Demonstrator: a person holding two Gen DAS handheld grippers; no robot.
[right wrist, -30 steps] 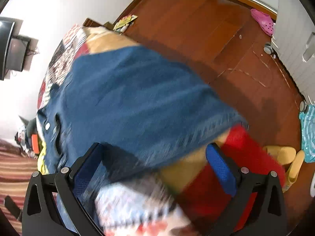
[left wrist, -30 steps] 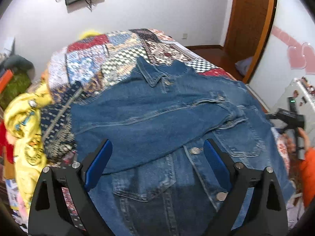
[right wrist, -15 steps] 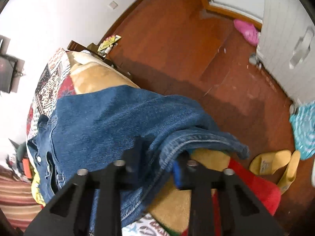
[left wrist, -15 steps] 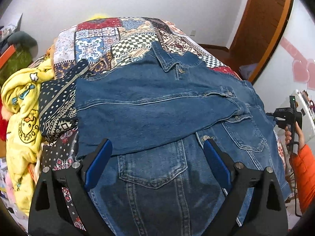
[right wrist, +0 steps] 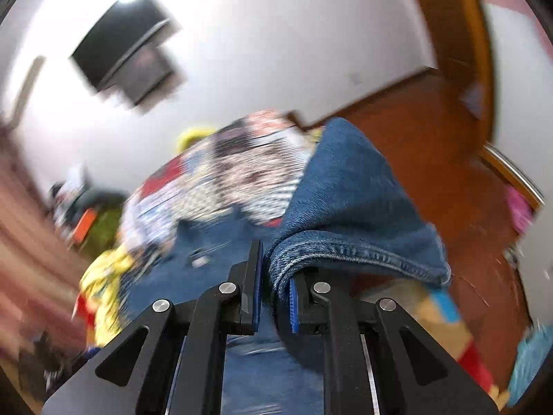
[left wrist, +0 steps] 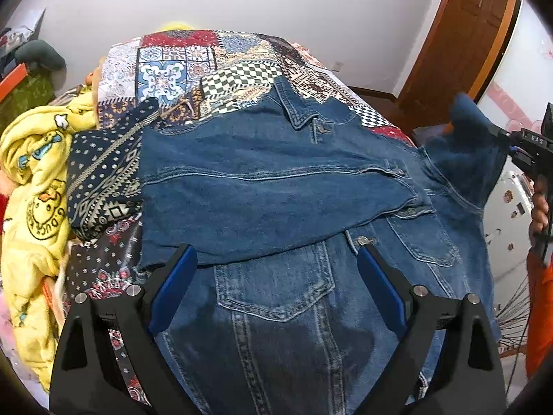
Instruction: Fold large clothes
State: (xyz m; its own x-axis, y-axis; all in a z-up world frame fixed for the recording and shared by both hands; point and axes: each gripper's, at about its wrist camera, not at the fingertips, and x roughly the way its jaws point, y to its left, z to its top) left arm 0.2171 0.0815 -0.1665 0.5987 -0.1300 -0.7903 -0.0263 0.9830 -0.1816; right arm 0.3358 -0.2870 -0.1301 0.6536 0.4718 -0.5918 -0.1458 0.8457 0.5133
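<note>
- Hovering over the near edge of the bed, my left gripper (left wrist: 276, 278) has its jaws spread wide and holds nothing; the blue pads frame a chest pocket of the denim jacket (left wrist: 276, 186).
- Along the bed's left edge lie a yellow duck-print blanket (left wrist: 33, 186) and a dark patterned cloth (left wrist: 103, 180), both lower in my left view than half a second ago.
- The jacket lies front-up across the patchwork quilt (left wrist: 193, 65), collar toward the far edge, one sleeve folded across the chest as before.
- At the bed's right edge, my right gripper (right wrist: 273, 285) is clenched on the jacket's hem. Half a second ago that hem hung at the bed's edge; now it is lifted, a denim peak showing at the right of my left view.
- My right view, steady earlier, is now motion-blurred, with wall and a dark screen (right wrist: 126, 48) beyond.
</note>
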